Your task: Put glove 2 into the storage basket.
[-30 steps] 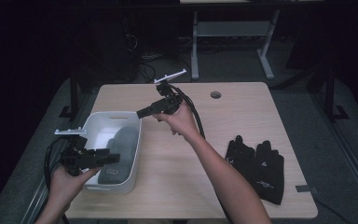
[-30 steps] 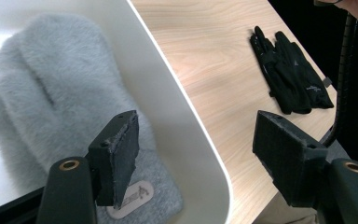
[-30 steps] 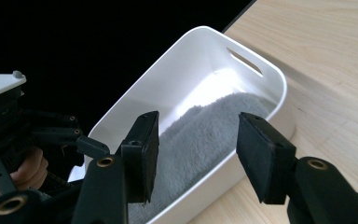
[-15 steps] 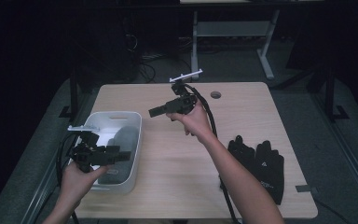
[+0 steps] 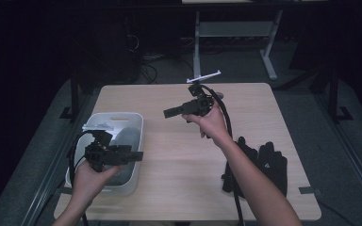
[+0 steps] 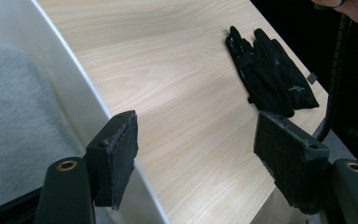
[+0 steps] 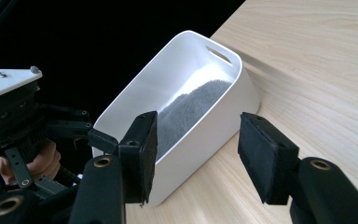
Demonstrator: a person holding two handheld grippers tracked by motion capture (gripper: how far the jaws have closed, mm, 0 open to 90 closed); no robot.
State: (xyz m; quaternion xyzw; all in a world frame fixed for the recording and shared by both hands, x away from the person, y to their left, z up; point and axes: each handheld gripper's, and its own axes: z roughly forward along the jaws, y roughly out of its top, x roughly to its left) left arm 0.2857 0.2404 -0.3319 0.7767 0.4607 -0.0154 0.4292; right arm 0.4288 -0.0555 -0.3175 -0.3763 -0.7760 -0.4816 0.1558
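Beside the left tool (image 5: 134, 155), a white bin (image 5: 133, 123) with grey cloth (image 5: 125, 139).

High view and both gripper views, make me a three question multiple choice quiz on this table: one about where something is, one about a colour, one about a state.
1. Where do the black gloves lie?
A. inside the bin
B. on the table's right side
C. on the floor

2. What colour is the bin?
A. white
B. red
C. blue

3. How are the right gripper and left gripper set?
A. both shut on gloves
B. one holds the bin
C. both open, holding nothing

Answers: 1 B, the gloves rest on the wooden table near the right forearm. 2 A, its walls are white around a grey cloth. 3 C, each gripper view shows its jaws apart with only table and bin between them.
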